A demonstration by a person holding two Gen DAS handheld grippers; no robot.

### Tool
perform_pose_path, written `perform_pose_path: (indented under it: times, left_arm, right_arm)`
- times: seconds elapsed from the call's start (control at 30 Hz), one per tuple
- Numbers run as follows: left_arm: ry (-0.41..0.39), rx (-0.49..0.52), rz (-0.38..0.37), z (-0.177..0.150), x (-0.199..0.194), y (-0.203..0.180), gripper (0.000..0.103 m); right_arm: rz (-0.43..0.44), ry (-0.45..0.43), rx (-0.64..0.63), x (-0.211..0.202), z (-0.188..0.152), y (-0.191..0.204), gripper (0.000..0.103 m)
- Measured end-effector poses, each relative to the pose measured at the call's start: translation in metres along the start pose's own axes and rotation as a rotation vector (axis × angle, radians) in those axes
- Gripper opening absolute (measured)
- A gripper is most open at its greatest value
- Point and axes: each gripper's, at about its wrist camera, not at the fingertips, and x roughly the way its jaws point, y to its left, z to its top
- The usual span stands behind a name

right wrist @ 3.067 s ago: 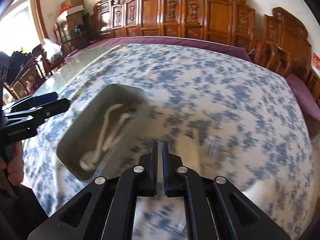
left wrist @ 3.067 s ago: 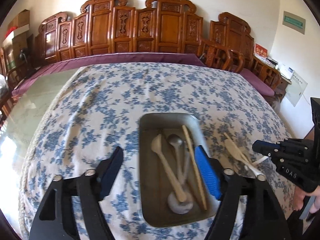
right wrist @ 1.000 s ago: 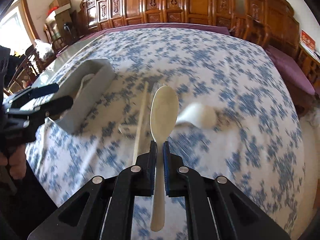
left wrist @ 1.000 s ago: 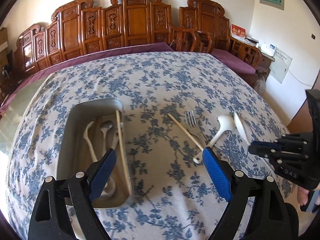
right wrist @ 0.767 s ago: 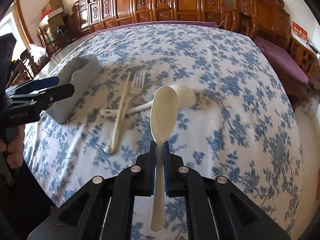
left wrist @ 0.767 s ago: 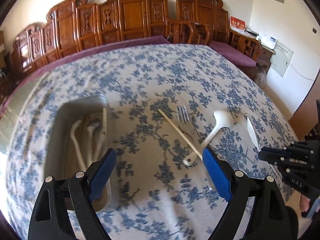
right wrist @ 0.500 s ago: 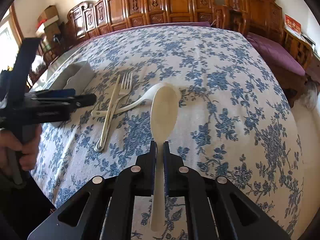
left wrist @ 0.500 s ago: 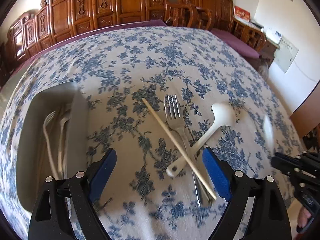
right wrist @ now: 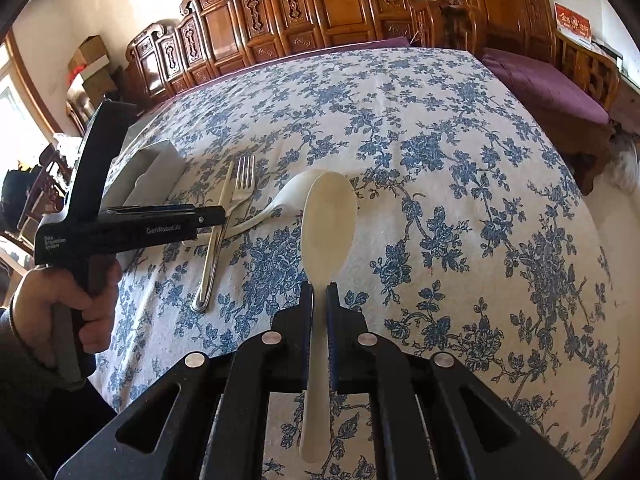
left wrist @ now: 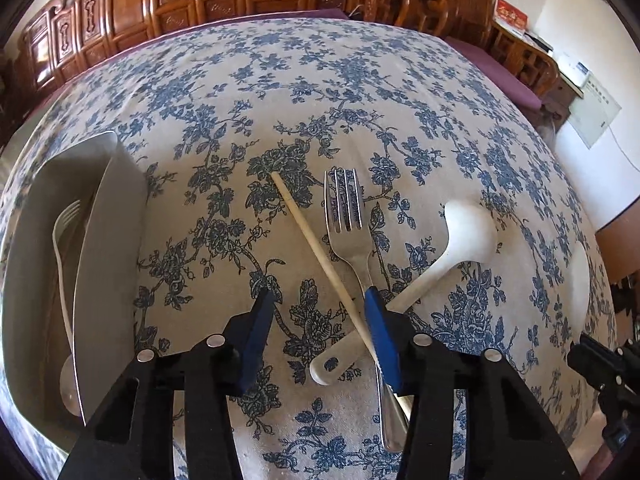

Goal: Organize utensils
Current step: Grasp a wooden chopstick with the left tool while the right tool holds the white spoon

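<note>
A steel fork (left wrist: 350, 232), a wooden chopstick (left wrist: 316, 244) and a white ladle (left wrist: 448, 256) lie crossed on the flowered tablecloth (left wrist: 320, 100). My left gripper (left wrist: 320, 320) is open, low over the crossing, its right finger (left wrist: 380, 336) over the fork handle and chopstick. A grey metal tray (left wrist: 108, 248) at the left holds a fork and a spoon. My right gripper (right wrist: 319, 296) is shut on a cream flat spoon (right wrist: 328, 220) and holds it above the cloth. That spoon shows at the right in the left wrist view (left wrist: 580, 284).
Carved wooden chairs (right wrist: 320, 12) line the far side of the table. A purple bench cushion (right wrist: 548, 84) sits at the right. The table's right edge (left wrist: 600, 280) is close to the right gripper. Boxes (right wrist: 88, 64) stand far left.
My left gripper has swung right from the tray, dropped low over the fork and chopstick, and narrowed its opening. My right gripper took up the cream spoon and holds it raised.
</note>
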Motion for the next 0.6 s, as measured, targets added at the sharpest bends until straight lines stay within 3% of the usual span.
perform_pose_path:
  times: [0.07,0.23,0.33,0.6]
  left_arm:
    - [0.027,0.002,0.019,-0.001,0.002,-0.001,0.025]
    - [0.039,0.001,0.028,-0.004,0.002,0.001,0.022]
    - [0.049,-0.001,0.032,-0.005,0.001,0.003,0.006]
    - [0.007,0.018,0.035,-0.014,-0.026,0.009,0.004]
  right_arm:
    - [0.006,-0.005,0.002,-0.002,0.001,0.001,0.008]
    - [0.004,-0.015,-0.012,-0.007,0.001,0.005,0.008]
    - [0.004,-0.017,-0.023,-0.008,0.002,0.008,0.008]
    - [0.002,-0.031,-0.057,-0.014,0.004,0.022,0.008]
